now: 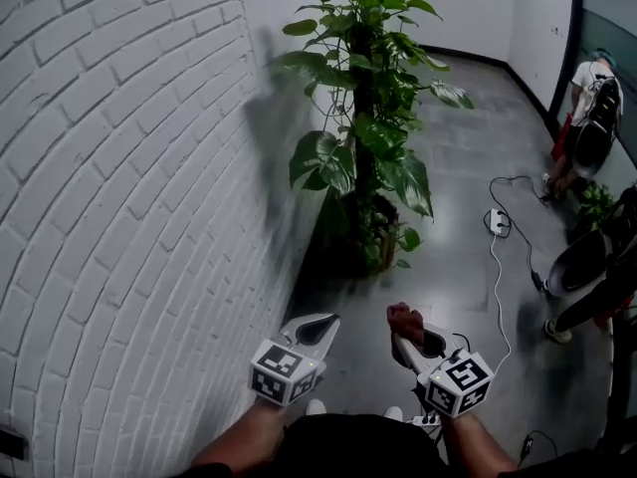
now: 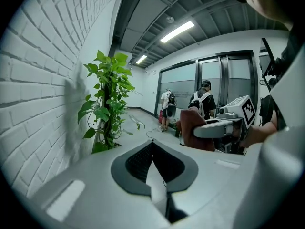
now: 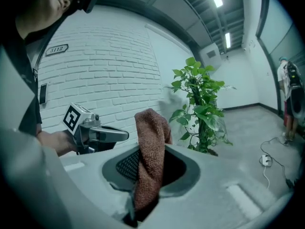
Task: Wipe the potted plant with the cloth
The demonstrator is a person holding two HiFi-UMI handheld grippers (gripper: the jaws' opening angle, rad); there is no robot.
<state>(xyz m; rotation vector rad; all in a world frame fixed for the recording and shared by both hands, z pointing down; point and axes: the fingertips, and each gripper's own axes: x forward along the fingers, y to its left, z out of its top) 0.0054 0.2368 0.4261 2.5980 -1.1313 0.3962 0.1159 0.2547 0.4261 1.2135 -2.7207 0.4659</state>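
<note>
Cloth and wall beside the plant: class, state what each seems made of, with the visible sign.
Cloth: apparently a soft terry-like textile, reddish-brown, matte; nubby looped surface, limp fold. Wall: brick painted white, matte; staggered courses with recessed joints.

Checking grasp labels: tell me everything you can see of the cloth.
The cloth is reddish-brown with a nubby, terry-like weave, bunched into a thick strip. The right gripper is shut on its lower part. The free end stands above the jaws and flops over at the top. It is held low in front of the person, apart from the potted plant, which stands ahead by the brick wall. Nothing else touches it.
</note>
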